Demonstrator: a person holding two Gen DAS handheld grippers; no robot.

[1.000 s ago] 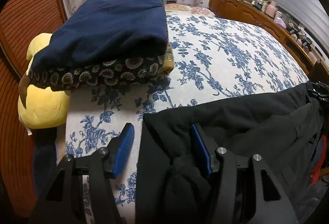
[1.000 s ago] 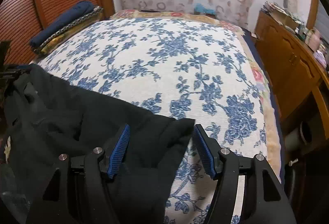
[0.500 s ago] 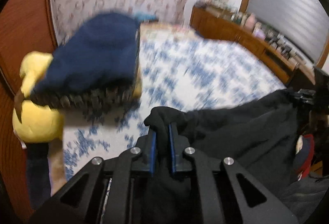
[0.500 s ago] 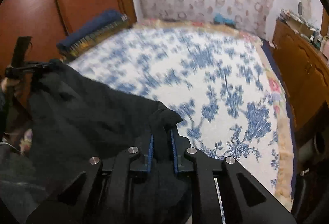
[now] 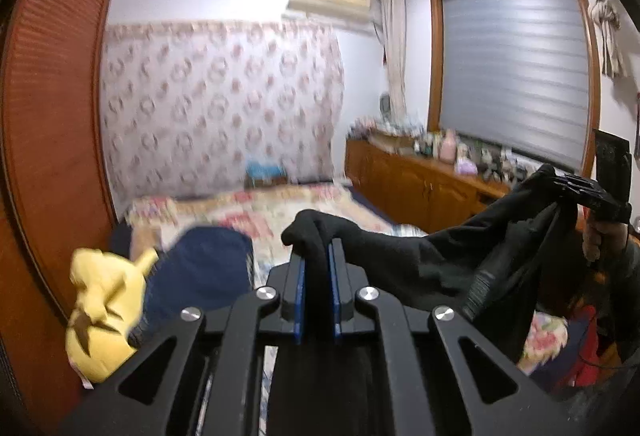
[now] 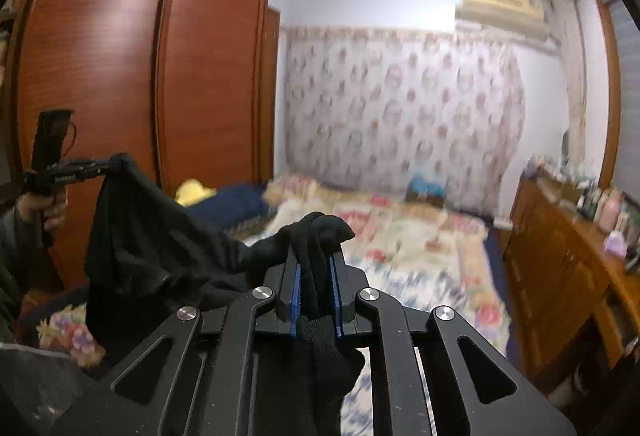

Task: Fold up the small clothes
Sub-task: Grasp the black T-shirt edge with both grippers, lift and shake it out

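We grip the black garment (image 5: 420,268) with both the left gripper (image 5: 317,268) and right gripper (image 6: 316,268) clenched; we should keep it taut and level while lowering.

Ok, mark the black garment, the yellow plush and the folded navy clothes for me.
black garment (image 5: 420,268), left wrist view, stretched cloth between the grippers.
yellow plush (image 5: 102,300), left wrist view, its body.
folded navy clothes (image 5: 200,264), left wrist view, top layer.

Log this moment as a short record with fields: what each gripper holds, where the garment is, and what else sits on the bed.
left gripper: shut on one corner of the black garment
right gripper: shut on the other corner
garment: lifted, hanging between both grippers
bed: floral cover; folded navy cloth beside a yellow plush toy
focus: background blurred
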